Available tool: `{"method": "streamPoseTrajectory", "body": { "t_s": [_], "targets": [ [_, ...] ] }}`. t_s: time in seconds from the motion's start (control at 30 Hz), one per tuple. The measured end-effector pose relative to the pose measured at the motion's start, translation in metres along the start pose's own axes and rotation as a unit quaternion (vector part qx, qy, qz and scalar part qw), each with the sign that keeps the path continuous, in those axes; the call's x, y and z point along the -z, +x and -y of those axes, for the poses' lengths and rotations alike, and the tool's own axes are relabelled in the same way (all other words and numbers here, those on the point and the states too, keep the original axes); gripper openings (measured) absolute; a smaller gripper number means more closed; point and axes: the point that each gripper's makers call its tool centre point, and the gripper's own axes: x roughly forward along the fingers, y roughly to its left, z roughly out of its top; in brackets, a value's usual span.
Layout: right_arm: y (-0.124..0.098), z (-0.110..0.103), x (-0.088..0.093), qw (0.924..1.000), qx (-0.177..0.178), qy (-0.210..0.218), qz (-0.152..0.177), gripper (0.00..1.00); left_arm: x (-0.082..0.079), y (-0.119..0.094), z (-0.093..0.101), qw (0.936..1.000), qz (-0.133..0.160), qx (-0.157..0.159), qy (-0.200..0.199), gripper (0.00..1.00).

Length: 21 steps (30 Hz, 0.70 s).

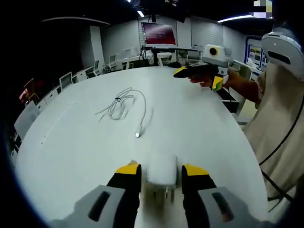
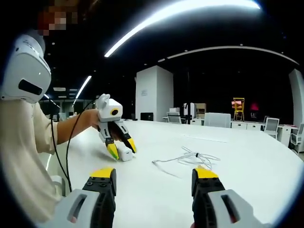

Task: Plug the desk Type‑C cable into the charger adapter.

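A white charger adapter [image 1: 161,176] lies on the white table between the jaws of my left gripper [image 1: 161,167], prongs toward the camera. A thin gap shows on each side of it, so the gripper is open around it. From the right gripper view, the left gripper [image 2: 122,148] points down over the adapter [image 2: 125,155]. The white Type-C cable [image 1: 118,105] lies loosely coiled farther out, and its plug end [image 1: 137,135] points toward the adapter. My right gripper [image 2: 156,175] hangs open above the table, short of the cable [image 2: 195,157], with nothing between its fingers. It also appears as the right gripper [image 1: 198,77] in a hand.
The big white table [image 1: 71,142] curves away to rounded edges. White chairs [image 1: 66,80] line its far side, and a screen [image 1: 159,34] stands behind. A person in a beige shirt [image 1: 280,128] stands at the right edge, with a black cord hanging.
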Motion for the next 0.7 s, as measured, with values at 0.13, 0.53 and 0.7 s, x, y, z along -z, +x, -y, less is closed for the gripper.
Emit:
{"method": "streamPoseTrajectory", "body": {
  "t_s": [0.13,0.53,0.7],
  "targets": [
    [0.0,0.0,-0.001,1.0,-0.001,0.001,0.002,0.65,0.003,-0.005,0.0,1.0,-0.007,0.0,0.0,0.36],
    [0.002,-0.003,-0.002,0.9999,-0.01,0.0,0.004,0.65,0.009,-0.011,-0.001,0.9998,-0.018,-0.006,0.007,0.36],
    [0.002,-0.002,-0.002,0.9999,-0.01,0.0,0.003,0.65,0.011,-0.014,-0.004,0.9997,-0.021,-0.011,0.008,0.36]
  ]
}}
